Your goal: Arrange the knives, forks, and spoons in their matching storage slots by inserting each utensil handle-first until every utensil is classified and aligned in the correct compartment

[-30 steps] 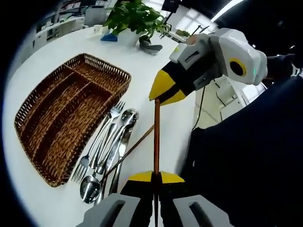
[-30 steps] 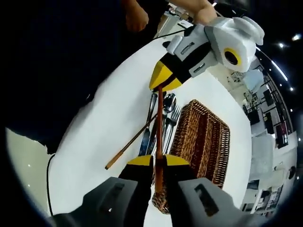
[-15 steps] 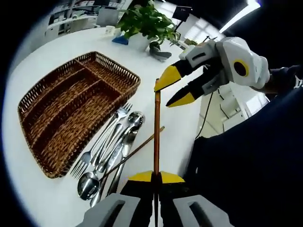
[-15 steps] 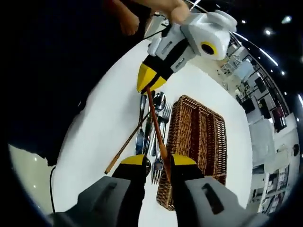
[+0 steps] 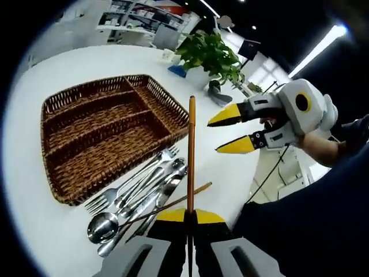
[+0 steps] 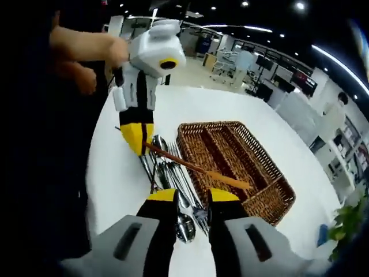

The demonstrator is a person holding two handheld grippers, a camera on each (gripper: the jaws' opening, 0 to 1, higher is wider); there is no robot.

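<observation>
Chopstick (image 5: 191,156) sits clamped in my left gripper (image 5: 189,216) — my right gripper (image 6: 187,195) hangs open, empty. Next, I judge, comes lowering it handle-first into a wicker tray (image 5: 63,101) slot.

White table (image 5: 75,63), potted plant (image 5: 211,53), shelving (image 5: 138,17), ceiling lights (image 6: 299,6)

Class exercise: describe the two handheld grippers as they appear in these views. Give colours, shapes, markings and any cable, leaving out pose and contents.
Both grippers match. The right gripper has a white rounded housing bearing a yellow ring, black midsections and pointed yellow jaw tips; a thin black cable hangs beneath it. The left gripper has the same white body, yellow ring, black section and yellow tips. Near the cameras, grey blocks carry the jaws.
</observation>
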